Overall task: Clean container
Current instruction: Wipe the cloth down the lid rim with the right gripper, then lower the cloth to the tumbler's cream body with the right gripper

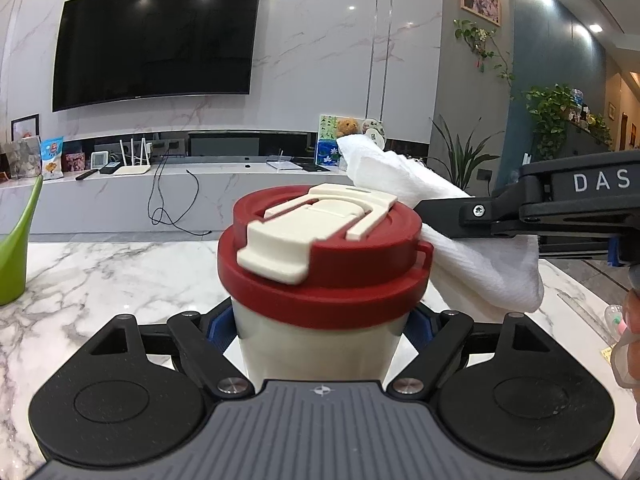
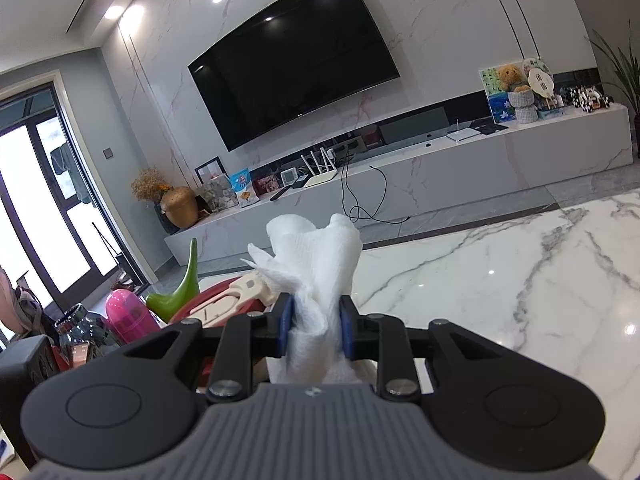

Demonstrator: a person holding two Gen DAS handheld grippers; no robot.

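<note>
Where the left wrist view looks along its own fingers, the container [image 1: 320,280] stands upright on the marble bench [image 1: 100,280]: cream body, red lid [image 1: 352,264] with a cream flip clasp [image 1: 312,232] lying flat. Left tool [image 1: 320,328] grips the cream body just under the lid, blue pads pressed to either side. Right tool [image 1: 448,216] reaches in from the right, clamped on a white paper towel [image 1: 460,240] that touches the lid's rim.

From the right wrist view, the tool [image 2: 316,324] is closed on the bunched towel [image 2: 316,264], blue pads pinching it. Red lid [image 2: 212,300] shows low left, partly hidden; contact probably there, unclear. Green watering can [image 2: 180,296] and pink bottle [image 2: 128,316] sit beyond.
</note>
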